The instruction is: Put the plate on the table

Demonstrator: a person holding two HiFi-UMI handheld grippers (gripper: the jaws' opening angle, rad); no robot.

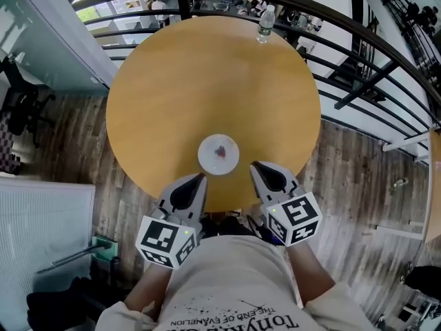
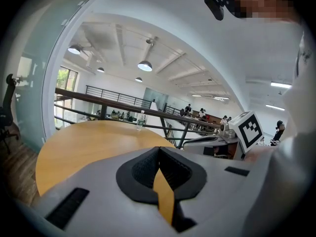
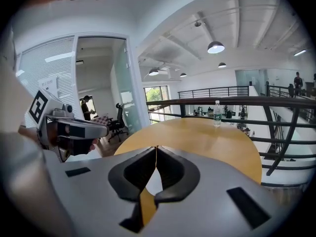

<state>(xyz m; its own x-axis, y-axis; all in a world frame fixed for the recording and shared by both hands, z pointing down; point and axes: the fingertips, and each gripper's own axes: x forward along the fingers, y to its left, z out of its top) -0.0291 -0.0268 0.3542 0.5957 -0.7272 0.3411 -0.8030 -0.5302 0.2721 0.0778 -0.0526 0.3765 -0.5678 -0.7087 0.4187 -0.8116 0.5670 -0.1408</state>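
Observation:
A small white plate (image 1: 218,154) with a dark red spot at its centre lies flat on the round wooden table (image 1: 165,95), near the table's front edge. My left gripper (image 1: 202,176) sits just below and left of the plate, shut and empty, its tip a short way off the rim. On the other side, my right gripper (image 1: 253,164) points at the plate's lower right edge, also shut with nothing held. In the left gripper view the left gripper (image 2: 158,148) shows its tips meeting. The right gripper (image 3: 156,147) looks the same in its own view.
A water bottle (image 1: 265,23) stands upright at the table's far edge. A curved dark railing (image 1: 358,54) runs behind and to the right of the table. Wood flooring surrounds the table, and an office chair (image 1: 21,105) stands at the far left.

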